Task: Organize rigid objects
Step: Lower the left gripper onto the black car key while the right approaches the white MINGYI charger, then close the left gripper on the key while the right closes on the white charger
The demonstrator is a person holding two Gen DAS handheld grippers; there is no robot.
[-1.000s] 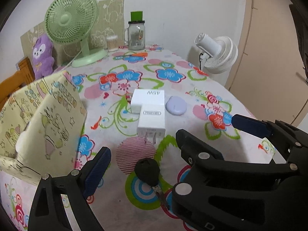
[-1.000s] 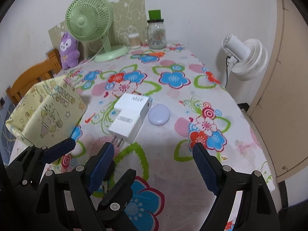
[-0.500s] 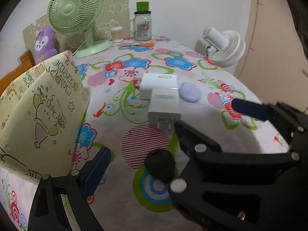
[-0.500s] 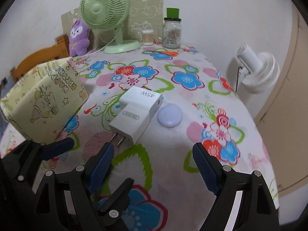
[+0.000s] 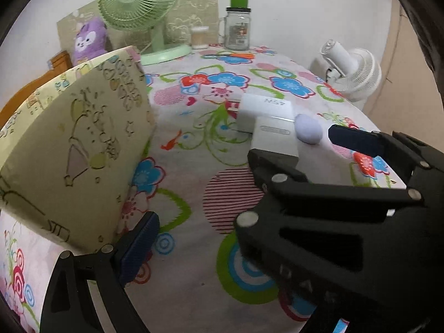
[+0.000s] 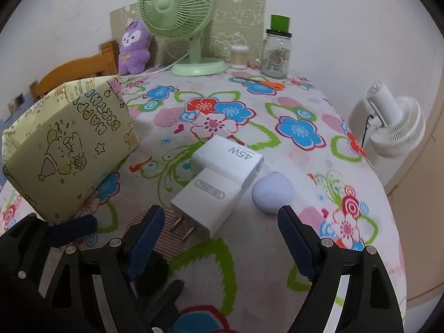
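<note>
Two white chargers lie touching on the flowered tablecloth: a near one with plug prongs [image 6: 213, 202] [image 5: 276, 138] and a "45W" block [image 6: 230, 158] [image 5: 266, 108] behind it. A lilac round case [image 6: 272, 191] [image 5: 308, 131] lies just right of them. My right gripper [image 6: 222, 238] is open, low over the cloth, its fingers either side of the near charger's front. My left gripper [image 5: 241, 188] is open and empty beside the yellow box [image 5: 75, 149]; the right gripper's body fills its view's right side. A black round object [image 6: 151, 272] lies by the right gripper's left finger.
The yellow birthday-print box [image 6: 69, 147] stands at the left. A green fan [image 6: 183, 19], purple plush [image 6: 133, 47], glass jar [image 6: 276, 52] and cotton-swab tub [image 6: 239, 57] line the far edge. A white fan [image 6: 394, 125] stands beyond the table's right edge.
Both grippers have moved forward and lower toward the chargers. The yellow box looms larger at the left. Both stay open.
</note>
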